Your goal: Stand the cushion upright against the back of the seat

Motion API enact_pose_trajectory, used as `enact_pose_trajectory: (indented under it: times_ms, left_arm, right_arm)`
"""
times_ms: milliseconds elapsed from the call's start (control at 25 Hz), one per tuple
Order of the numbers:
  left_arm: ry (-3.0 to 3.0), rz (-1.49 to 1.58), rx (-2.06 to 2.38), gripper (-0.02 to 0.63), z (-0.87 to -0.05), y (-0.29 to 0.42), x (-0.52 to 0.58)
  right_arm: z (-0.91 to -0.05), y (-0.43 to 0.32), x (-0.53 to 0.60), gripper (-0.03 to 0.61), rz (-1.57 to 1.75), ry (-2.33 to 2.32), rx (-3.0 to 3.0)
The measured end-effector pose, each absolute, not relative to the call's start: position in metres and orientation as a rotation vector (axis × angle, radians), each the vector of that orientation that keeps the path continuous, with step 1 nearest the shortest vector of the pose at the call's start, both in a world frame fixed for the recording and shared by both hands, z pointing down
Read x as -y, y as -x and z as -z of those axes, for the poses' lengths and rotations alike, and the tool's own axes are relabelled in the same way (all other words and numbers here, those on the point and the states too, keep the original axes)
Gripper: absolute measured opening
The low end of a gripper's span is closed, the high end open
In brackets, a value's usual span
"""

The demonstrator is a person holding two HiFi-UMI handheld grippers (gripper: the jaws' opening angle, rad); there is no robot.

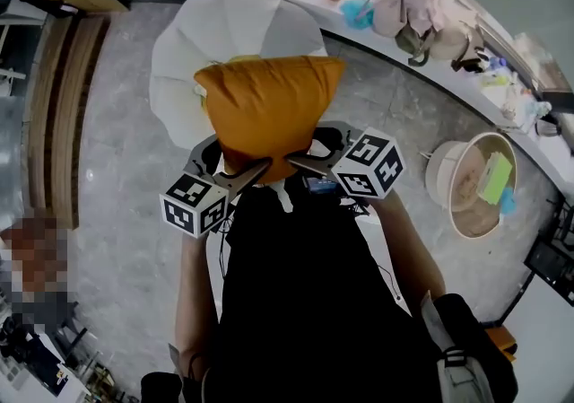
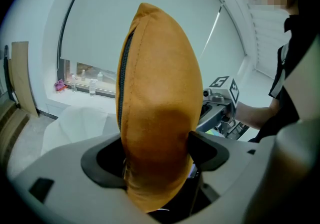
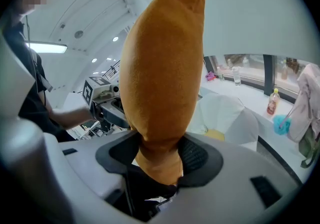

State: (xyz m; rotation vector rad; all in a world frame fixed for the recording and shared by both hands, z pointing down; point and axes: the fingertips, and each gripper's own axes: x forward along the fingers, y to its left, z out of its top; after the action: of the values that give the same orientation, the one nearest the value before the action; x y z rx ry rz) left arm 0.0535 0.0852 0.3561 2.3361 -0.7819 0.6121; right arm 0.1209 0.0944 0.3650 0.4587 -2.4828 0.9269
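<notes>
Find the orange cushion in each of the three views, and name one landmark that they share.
Head view: cushion at centre, overlapping the white seat.
Left gripper view: cushion at centre, between the jaws.
Right gripper view: cushion at centre, between the jaws.
Shared landmark: the white seat behind it.

Overhead; two opposed close-ups of cushion (image 1: 269, 109)

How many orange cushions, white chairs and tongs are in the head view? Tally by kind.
Orange cushion: 1
White chair: 1
Tongs: 2 (left tongs, right tongs), both clamped on the orange cushion
Total: 4
</notes>
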Motion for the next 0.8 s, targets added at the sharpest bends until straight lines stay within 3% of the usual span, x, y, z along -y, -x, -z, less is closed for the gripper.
enact_pose_trajectory:
  times_ms: [800]
  left_arm:
    - [-2.270, -0.656, 0.692, 0.400, -0.392, 0.019, -0.048]
  right_arm:
    - [-0.389, -0.051, -0.050, 0.249, -0.812, -0.453, 2.340]
